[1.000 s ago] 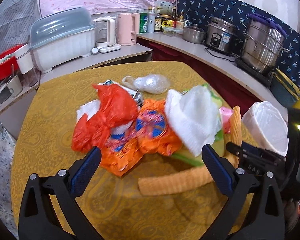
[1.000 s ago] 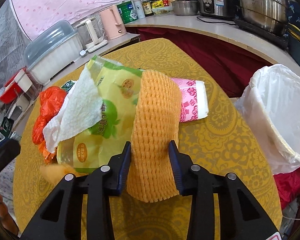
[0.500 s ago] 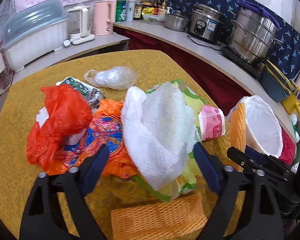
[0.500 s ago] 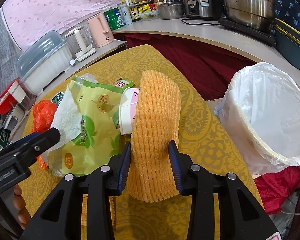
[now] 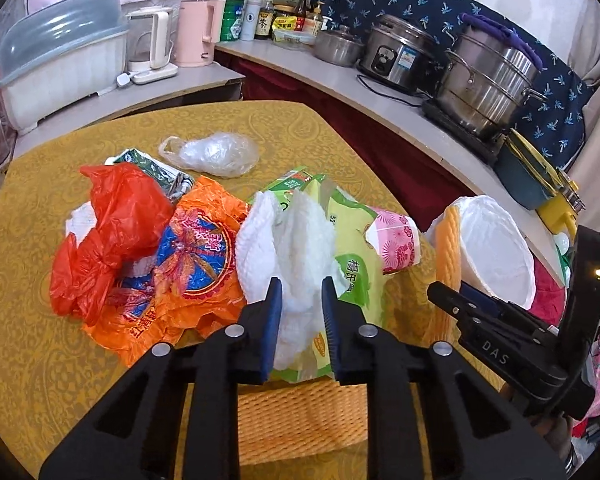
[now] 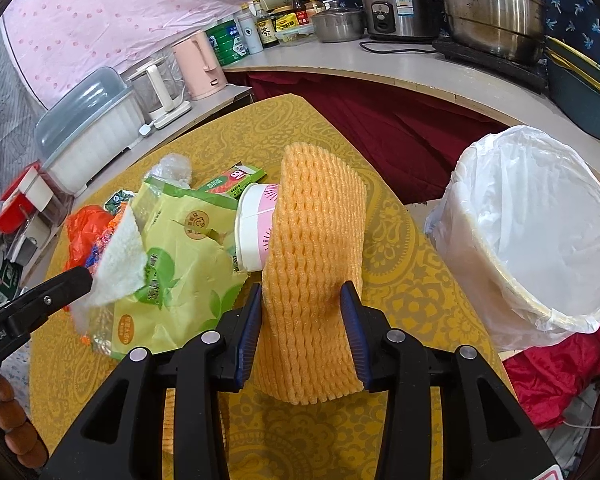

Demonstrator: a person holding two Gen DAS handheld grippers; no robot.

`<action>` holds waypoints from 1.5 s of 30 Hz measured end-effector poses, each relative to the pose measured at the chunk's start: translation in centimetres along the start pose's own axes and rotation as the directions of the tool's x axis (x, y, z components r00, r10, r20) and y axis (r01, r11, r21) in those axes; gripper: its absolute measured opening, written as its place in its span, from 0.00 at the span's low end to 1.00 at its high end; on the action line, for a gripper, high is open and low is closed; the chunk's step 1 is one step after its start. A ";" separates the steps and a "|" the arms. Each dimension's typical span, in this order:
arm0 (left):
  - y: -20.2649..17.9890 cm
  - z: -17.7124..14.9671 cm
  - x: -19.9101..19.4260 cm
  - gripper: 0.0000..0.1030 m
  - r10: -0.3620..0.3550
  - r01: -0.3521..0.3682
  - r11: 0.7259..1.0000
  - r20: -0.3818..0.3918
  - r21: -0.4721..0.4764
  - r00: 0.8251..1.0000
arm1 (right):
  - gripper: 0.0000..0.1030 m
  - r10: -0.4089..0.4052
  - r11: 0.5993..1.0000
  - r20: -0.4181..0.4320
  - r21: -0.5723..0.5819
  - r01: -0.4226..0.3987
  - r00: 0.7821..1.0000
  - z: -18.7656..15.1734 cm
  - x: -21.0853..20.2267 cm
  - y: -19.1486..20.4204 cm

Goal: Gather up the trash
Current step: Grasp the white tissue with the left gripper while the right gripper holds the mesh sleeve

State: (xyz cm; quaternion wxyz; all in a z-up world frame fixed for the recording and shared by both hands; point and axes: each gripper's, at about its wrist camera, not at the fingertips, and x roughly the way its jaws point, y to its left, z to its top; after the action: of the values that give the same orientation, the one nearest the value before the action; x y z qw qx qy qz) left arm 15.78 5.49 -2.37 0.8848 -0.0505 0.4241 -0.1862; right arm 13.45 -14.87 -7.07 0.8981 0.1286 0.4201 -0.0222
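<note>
A pile of trash lies on the yellow table [image 5: 32, 360]. In it are a white paper towel [image 5: 296, 248], a green snack bag [image 5: 352, 240], a pink paper cup [image 5: 396, 240], a red bag [image 5: 120, 220] and an orange bag [image 5: 196, 272]. My left gripper [image 5: 300, 320] is closing, its pads pinching the paper towel's near edge. My right gripper [image 6: 302, 332] holds an orange foam net [image 6: 316, 240] upright above the table, its jaws easing slightly open but still touching it. The white-lined bin [image 6: 540, 240] stands to its right. A second foam net [image 5: 300, 412] lies under the left gripper.
A clear plastic bag [image 5: 216, 152] and a foil packet [image 5: 156, 172] lie farther back on the table. Beyond the table's edge a counter [image 5: 340, 76] carries kettles, bottles, a rice cooker [image 5: 396, 52] and a steel pot [image 5: 488, 76]. A dish box [image 5: 60, 64] sits at the left.
My left gripper has moved in over the pile and its wide-open jaws have closed around the paper towel. The right gripper has carried the foam net a little closer to the bin.
</note>
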 end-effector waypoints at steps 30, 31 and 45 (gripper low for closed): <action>1.8 -0.9 1.3 0.07 -0.004 0.002 0.998 -0.035 -0.064 0.999 | 0.38 0.012 1.000 0.023 0.011 -0.013 1.000 -0.2 -1.7 -0.4; 1.7 -0.8 1.0 0.06 -0.007 0.005 0.998 -0.029 -0.059 1.000 | 0.38 0.012 1.000 0.022 0.012 -0.012 1.000 -0.2 -1.6 -0.4; 0.2 -0.9 -3.1 0.06 -0.047 0.048 0.998 0.022 -0.043 0.999 | 0.38 0.054 0.999 0.063 -0.004 -0.054 0.997 -0.5 -4.3 0.9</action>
State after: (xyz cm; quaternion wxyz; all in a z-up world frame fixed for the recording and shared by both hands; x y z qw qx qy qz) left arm 13.36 6.86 -0.75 0.8832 -0.0815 0.4176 -0.1974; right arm 10.47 -14.13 -3.91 0.9113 0.1382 0.3879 -0.0014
